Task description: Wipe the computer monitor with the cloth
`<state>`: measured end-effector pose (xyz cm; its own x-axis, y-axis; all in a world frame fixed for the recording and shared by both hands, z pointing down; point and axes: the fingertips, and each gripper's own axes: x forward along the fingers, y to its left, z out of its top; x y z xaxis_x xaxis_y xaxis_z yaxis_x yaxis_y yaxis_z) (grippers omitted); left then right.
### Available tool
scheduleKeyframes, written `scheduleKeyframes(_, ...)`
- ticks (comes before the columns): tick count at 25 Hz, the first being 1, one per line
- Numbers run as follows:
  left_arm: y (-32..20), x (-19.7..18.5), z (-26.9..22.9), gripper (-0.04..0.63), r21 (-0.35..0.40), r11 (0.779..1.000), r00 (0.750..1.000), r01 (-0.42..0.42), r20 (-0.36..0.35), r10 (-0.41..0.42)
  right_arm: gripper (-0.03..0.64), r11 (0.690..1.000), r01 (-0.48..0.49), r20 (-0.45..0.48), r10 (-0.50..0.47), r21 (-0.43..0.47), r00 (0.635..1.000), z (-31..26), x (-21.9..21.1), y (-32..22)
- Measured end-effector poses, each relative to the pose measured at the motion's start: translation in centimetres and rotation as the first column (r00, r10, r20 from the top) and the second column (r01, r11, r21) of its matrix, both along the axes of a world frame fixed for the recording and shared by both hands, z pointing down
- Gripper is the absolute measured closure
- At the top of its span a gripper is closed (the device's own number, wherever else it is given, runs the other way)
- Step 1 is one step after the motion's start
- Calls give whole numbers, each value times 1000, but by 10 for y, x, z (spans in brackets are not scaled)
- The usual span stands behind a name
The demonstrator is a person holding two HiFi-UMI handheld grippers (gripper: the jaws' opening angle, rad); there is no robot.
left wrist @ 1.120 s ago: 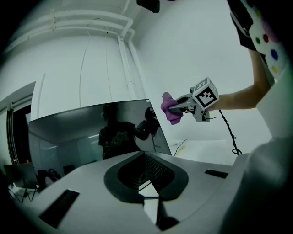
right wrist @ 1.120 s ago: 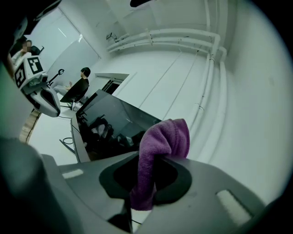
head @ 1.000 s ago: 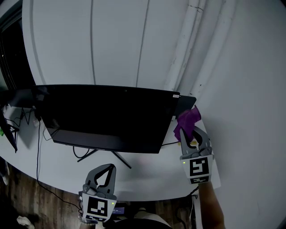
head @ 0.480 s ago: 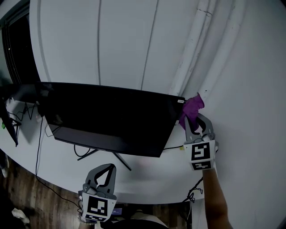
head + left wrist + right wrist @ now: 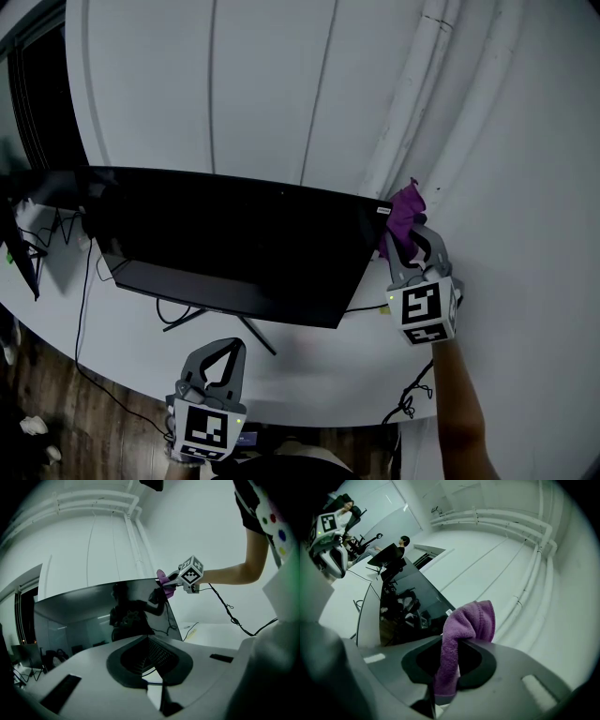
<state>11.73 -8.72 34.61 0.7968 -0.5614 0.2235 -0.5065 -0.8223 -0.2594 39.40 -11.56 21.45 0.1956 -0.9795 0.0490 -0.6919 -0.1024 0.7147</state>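
Observation:
A wide black computer monitor (image 5: 234, 248) stands on a white desk (image 5: 309, 361) against a white wall. My right gripper (image 5: 409, 242) is shut on a purple cloth (image 5: 405, 211), which it holds at the monitor's upper right corner. In the right gripper view the cloth (image 5: 464, 630) bunches up between the jaws, with the dark screen (image 5: 403, 606) just beyond to the left. My left gripper (image 5: 217, 367) hangs shut and holds nothing, low over the desk's front edge, apart from the monitor. From the left gripper view the screen (image 5: 93, 616) reflects the room, and the cloth (image 5: 164, 579) sits at its top corner.
The monitor's stand legs (image 5: 253, 333) spread on the desk below the screen. Cables (image 5: 80, 300) trail at the left and another cable (image 5: 408, 398) hangs off the right edge. White pipes (image 5: 412, 84) run up the wall. A dark window (image 5: 42, 103) is at the far left.
My right gripper has lifted the cloth from beside the monitor's right edge up to its top right corner. The left gripper has stayed where it was.

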Motion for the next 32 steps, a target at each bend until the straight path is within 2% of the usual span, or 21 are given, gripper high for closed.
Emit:
scheduleKeyframes(4,0,4,0,589,4,1000,1000,-3,-1,3,549,1000,1,-41,-2,-24,999,1,0,-2)
scheduleKeyframes(16,-2,14,5,589,-1,1000,1000,-2,9,2,549,999,18,-84,-22,-49,996,14,-1,-1)
scheduleKeyframes(25,-3,17,8,589,-3,1000,1000,22,17,-22,549,997,37,-87,-43,-71,995,32,-5,4)
scheduleKeyframes(32,1,24,13,589,-10,999,999,32,25,-31,549,994,59,-46,-63,-87,997,52,-7,8)
